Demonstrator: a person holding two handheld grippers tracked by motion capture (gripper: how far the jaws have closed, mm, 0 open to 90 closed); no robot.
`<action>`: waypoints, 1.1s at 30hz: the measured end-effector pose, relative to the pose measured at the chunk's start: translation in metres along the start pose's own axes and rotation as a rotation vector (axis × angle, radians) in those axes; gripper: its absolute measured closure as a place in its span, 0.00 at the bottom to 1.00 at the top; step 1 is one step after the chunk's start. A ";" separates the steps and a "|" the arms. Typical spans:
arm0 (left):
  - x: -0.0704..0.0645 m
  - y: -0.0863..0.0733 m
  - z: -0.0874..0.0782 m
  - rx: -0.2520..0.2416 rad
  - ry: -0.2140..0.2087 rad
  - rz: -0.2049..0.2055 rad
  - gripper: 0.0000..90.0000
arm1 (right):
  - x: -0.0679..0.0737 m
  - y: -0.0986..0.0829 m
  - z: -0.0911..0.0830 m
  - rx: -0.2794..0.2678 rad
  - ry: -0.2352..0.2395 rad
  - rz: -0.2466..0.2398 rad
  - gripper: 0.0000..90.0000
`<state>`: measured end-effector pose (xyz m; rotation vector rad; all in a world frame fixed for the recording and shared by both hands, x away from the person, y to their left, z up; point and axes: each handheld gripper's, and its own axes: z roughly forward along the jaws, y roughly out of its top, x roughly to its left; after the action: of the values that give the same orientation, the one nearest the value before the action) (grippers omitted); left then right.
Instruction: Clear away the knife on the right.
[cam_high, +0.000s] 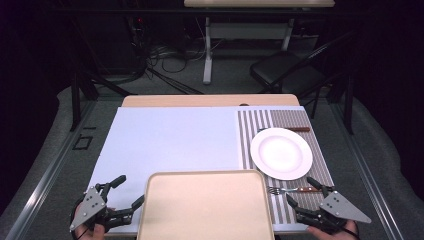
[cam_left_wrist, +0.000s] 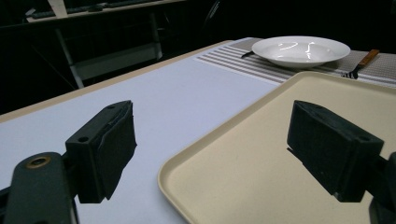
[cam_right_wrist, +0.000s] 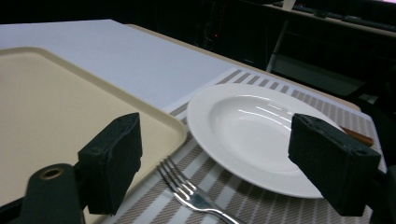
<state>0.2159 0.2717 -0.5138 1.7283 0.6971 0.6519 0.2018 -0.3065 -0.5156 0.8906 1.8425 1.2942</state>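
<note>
We see a smooth beige rectangular plastic tray with rounded corners and a raised rim lying at the near edge of the table with nothing in it, and beside it a glossy round white shallow plate, also bare, resting on a grey-and-white striped woven placemat. A silver metal fork with a brown wooden handle lies on the placemat just in front of the plate, its long axis running across the table, tines pointing toward the tray and handle toward the right gripper. We find the right gripper's black jaws spread apart near the fork's handle, while the left gripper has its jaws apart either side of the tray's near-left corner, over the pale blue-white table cover.
</note>
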 end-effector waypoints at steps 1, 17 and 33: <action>0.000 0.000 0.000 0.003 0.002 0.000 0.17 | -0.009 0.001 -0.002 -0.007 -0.014 -0.007 0.19; 0.002 -0.002 -0.002 0.010 0.026 -0.023 0.17 | -0.084 0.001 0.003 0.035 -0.086 0.045 0.16; 0.002 -0.003 -0.001 0.019 0.028 -0.023 0.17 | -0.112 0.003 0.026 0.060 -0.082 0.059 0.18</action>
<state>0.2163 0.2749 -0.5165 1.7290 0.7436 0.6563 0.2818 -0.3880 -0.5020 1.0219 1.8115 1.2244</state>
